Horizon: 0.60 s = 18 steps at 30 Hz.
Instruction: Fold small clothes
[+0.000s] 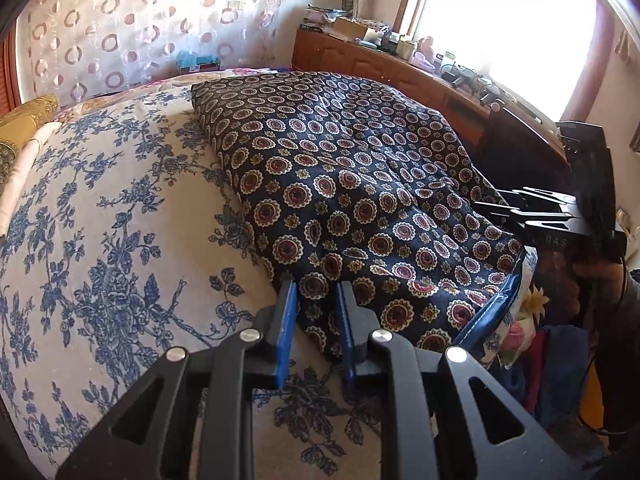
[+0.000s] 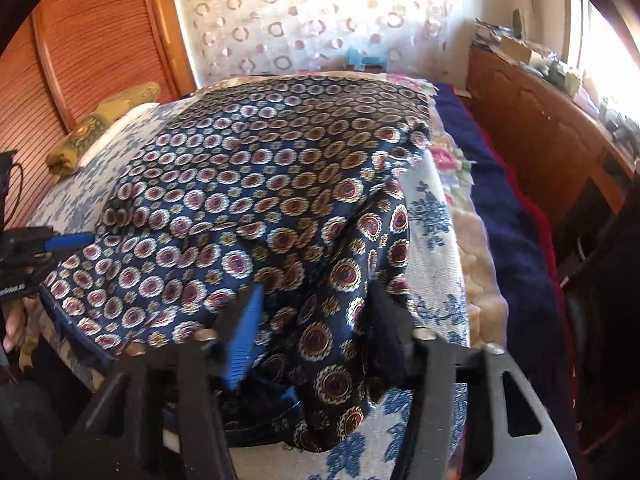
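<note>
Dark navy garment printed with red-and-white medallions (image 1: 352,184) lies spread on bed sheet, white with blue floral print (image 1: 100,208); surface rumpled, near edge creased, blue-trimmed hem hanging over bed's side.

Left gripper (image 1: 316,300) at garment's near corner, blue-padded jaws a narrow gap apart, fabric edge between them; actual grip cannot be told.

Right gripper (image 2: 316,308) jaws spread wide, garment's bunched fold draped between them.

Left view alone shows wooden sideboard (image 1: 400,68) beyond garment, under window. Right view alone shows orange slatted wooden door (image 2: 80,52) and dark blue blanket (image 2: 516,240) beside sheet.

bed (image 1: 100,220) w/ blue floral sheet | on it: dark medallion-print garment (image 1: 340,184), pillow (image 1: 24,124)
</note>
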Each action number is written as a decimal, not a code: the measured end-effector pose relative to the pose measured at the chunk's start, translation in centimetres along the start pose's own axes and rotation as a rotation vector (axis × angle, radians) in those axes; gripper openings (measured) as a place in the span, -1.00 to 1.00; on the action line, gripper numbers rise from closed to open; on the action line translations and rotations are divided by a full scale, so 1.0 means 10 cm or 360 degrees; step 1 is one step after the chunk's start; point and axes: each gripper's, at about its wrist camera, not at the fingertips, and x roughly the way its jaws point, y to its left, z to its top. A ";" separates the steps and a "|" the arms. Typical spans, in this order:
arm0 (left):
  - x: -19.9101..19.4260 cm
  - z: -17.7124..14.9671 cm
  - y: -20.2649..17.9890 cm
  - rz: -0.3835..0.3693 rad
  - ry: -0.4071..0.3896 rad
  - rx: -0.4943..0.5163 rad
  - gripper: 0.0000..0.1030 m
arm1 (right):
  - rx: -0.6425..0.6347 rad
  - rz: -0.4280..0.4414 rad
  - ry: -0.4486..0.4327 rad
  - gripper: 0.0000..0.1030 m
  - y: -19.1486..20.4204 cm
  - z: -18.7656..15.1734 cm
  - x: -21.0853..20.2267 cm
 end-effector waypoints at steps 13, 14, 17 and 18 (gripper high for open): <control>-0.23 0.12 0.08 -0.0308 -0.0039 -0.0071 -1.00 | 0.0035 0.0133 -0.0141 -0.93 -0.04 0.12 -0.27; -0.31 0.18 0.10 -0.0311 -0.0078 -0.0077 -1.00 | 0.0044 0.0153 -0.0161 -0.93 -0.06 0.18 -0.32; -0.54 0.41 0.16 -0.0313 -0.0191 -0.0067 -1.00 | 0.0043 0.0196 -0.0232 -0.93 -0.08 0.43 -0.48; -0.59 0.51 0.20 -0.0304 -0.0221 -0.0060 -1.00 | 0.0038 0.0201 -0.0255 -0.93 -0.08 0.51 -0.52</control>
